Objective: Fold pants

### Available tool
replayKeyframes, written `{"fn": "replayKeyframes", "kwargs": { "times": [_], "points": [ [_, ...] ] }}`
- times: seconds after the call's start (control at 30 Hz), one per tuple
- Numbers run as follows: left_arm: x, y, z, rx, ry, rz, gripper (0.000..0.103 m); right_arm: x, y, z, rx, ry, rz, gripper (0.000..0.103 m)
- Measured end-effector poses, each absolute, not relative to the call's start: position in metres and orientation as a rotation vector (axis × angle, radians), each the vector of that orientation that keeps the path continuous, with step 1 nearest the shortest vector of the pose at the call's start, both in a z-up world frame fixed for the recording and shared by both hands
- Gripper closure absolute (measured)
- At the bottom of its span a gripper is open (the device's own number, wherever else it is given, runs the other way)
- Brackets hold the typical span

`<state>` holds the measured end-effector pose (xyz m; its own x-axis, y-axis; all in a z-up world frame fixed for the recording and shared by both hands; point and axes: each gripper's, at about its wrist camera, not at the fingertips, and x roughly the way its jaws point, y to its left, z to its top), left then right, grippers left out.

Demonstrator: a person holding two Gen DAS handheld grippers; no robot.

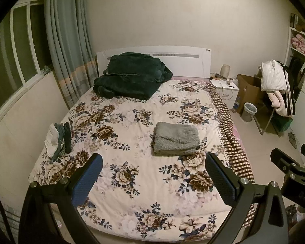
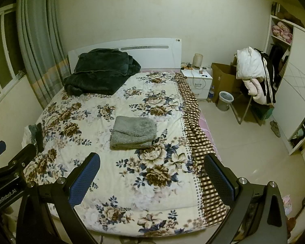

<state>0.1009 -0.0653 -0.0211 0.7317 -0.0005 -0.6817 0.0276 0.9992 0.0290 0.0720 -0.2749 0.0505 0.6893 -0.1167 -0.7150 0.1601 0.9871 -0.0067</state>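
Grey fleecy pants lie folded in a neat rectangle on the floral quilt, a little right of the bed's middle. My left gripper is open, held above the foot of the bed, well short of the pants, nothing between its fingers. My right gripper is open too, likewise back from the pants and empty. Each gripper's body shows at the edge of the other's view.
A dark green blanket is heaped by the white headboard. A small pile of folded clothes sits at the bed's left edge. Right of the bed stand a nightstand, a bin, a cardboard box and a clothes-laden chair.
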Motion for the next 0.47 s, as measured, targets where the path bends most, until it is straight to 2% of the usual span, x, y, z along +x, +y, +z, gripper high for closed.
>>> {"fn": "replayKeyframes", "kwargs": {
  "times": [0.47],
  "points": [
    [0.1006, -0.066, -0.0206, 0.034, 0.747, -0.019, 0.0, 0.0677, -0.2786, 0.0423, 0.063, 0.8, -0.153, 0.0]
  ]
}}
